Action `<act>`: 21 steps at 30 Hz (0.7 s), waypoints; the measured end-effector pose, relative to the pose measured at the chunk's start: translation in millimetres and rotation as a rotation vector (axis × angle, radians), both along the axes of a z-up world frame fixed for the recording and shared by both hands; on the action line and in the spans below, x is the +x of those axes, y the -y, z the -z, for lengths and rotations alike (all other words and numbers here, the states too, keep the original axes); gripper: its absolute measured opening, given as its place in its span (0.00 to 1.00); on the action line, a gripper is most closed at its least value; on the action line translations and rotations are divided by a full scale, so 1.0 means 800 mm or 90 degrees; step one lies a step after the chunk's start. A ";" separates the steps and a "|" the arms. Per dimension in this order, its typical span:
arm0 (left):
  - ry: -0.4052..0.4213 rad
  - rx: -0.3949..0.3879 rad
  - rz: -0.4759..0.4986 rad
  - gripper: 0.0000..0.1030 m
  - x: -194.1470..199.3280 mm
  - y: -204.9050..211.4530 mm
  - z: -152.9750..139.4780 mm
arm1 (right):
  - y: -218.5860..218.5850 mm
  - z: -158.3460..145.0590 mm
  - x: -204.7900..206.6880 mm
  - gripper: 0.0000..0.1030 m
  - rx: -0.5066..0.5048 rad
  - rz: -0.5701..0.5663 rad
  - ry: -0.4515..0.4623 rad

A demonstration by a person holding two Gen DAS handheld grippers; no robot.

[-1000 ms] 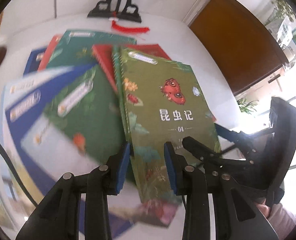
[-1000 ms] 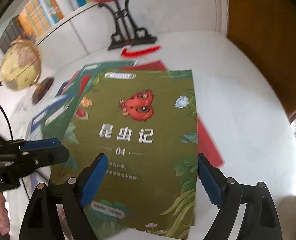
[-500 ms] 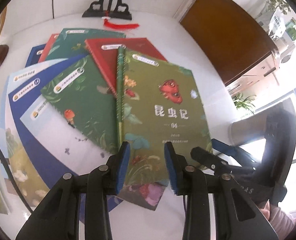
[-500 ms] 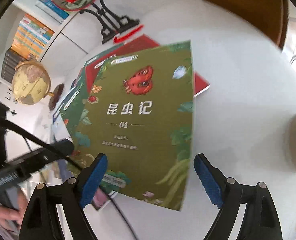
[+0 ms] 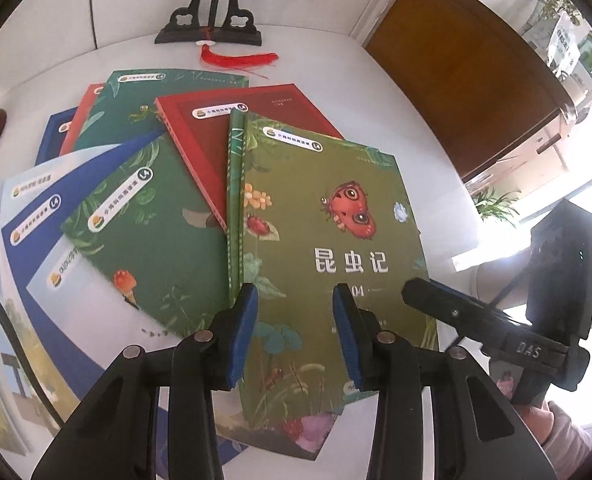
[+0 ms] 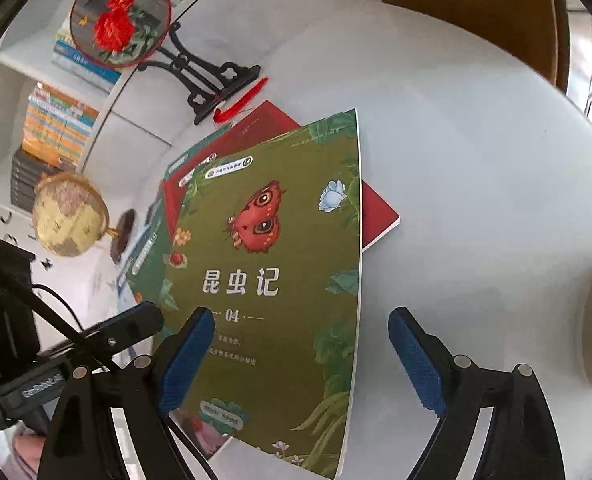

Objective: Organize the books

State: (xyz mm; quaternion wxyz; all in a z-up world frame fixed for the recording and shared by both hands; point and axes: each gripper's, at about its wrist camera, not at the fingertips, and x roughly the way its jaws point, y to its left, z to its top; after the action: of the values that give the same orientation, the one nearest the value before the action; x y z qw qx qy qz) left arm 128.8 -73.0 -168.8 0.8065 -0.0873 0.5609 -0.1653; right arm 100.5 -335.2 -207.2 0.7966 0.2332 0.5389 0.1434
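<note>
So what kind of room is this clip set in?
Probably a home study or reading room. White shelves packed with books stand behind the white table, a desk globe sits on it, and children's books lie fanned out near a framed embroidery on a stand.

Books lie fanned and overlapping on the table (image 5: 396, 92). The butterfly book (image 5: 328, 248) lies topmost, at the right end of the fan. Its left part rests on the red book (image 5: 231, 136), which overlaps the frog book (image 5: 135, 112) behind. The mushroom book (image 5: 155, 236) lies to the left. Behind the fan stands an ornament stand (image 5: 211, 28), tassel (image 5: 235, 58) just before it. In the right wrist view, the globe (image 6: 69, 220) stands left of the fan.
</note>
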 end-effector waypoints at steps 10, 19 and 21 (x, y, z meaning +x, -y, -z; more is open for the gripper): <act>0.001 0.044 0.000 0.49 0.017 0.005 0.000 | 0.001 -0.001 -0.004 0.86 0.026 0.002 0.001; -0.042 -0.012 0.016 0.50 0.015 0.002 0.005 | -0.010 0.000 0.003 0.86 0.023 -0.013 -0.010; -0.047 -0.024 0.024 0.57 0.007 0.006 0.005 | -0.011 -0.003 0.000 0.86 0.020 -0.016 -0.009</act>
State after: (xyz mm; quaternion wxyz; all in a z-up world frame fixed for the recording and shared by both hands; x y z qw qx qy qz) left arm 134.1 -77.7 -172.5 0.7804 -0.0977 0.5884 -0.1876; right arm 100.3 -326.7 -205.0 0.7873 0.2398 0.5449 0.1603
